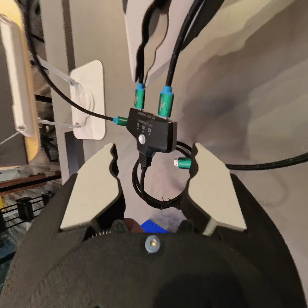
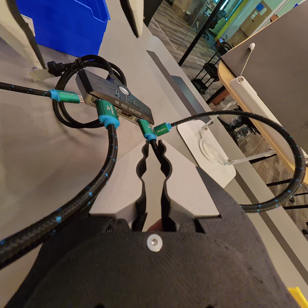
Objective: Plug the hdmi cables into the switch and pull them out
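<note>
- Grey tabletop [image 2: 41, 158] carries everything; past its far edge lie a patterned carpet and a dark partition panel [image 2: 275, 66] with a pale wooden rim.
- Ahead of the left gripper [image 1: 154, 160], whose jaws stand wide with nothing between them, the black switch [image 1: 151, 131] lies on the table; its own tail cable [image 1: 150, 196] is coiled and tied in a loop between those jaws.
- Two green-shelled plugs sit in the switch's far face, the left plug [image 1: 139, 98] and the right plug [image 1: 165, 105]; a third plug [image 1: 120, 120] meets its left end; a loose plug [image 1: 183, 163] lies bare-tipped just beside the left gripper's right finger, apart from the switch.
- The right gripper [image 2: 152, 146] is pinched narrow on the thin cable [image 2: 154, 146] just behind a small green plug [image 2: 146, 129] at the switch's near corner; whether that plug is fully seated is hard to tell, as blur and the neighbouring plug crowd it.
- A thick braided cable [image 2: 106, 166] sweeps left of the right gripper; another braided cable [image 2: 291, 150] arcs to its right over the table edge.
- A blue bin [image 2: 66, 25] stands beyond the switch; a white plate [image 2: 208, 155] with a clear bracket lies to the right gripper's right.
</note>
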{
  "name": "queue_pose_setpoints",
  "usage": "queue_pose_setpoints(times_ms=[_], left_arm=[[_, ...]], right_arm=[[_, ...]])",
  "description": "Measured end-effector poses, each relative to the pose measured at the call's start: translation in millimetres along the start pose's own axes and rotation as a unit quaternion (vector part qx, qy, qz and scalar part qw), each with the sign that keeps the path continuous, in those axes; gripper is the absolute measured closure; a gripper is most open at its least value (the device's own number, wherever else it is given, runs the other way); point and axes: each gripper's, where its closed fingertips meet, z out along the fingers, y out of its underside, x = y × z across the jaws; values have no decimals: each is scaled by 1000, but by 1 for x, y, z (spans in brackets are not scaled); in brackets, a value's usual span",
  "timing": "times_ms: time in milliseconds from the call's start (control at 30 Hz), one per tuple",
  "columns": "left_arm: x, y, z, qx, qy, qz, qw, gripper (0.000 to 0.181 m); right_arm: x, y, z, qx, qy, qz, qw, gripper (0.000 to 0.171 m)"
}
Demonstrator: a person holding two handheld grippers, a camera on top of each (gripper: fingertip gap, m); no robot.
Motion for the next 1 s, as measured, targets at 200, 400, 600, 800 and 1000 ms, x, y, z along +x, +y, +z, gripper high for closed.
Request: queue_pose_setpoints(times_ms=[200, 400, 600, 800, 1000], left_arm=[[2, 19, 25, -58, 41, 40, 997, 101], [9, 24, 45, -75, 77, 41, 993, 110], [7, 21, 47, -63, 81, 31, 994, 118], [3, 21, 45, -44, 73, 20, 996, 136], [14, 29, 36, -43, 138, 12, 989, 98]], right_arm=[[-2, -7, -2, 16, 0, -14, 1000, 164], [-1, -8, -2, 19, 4, -22, 1000, 163], [3, -3, -2, 21, 3, -9, 1000, 163], [6, 0, -2, 23, 3, -2, 1000, 163], [2, -9, -4, 40, 0, -12, 999, 163]])
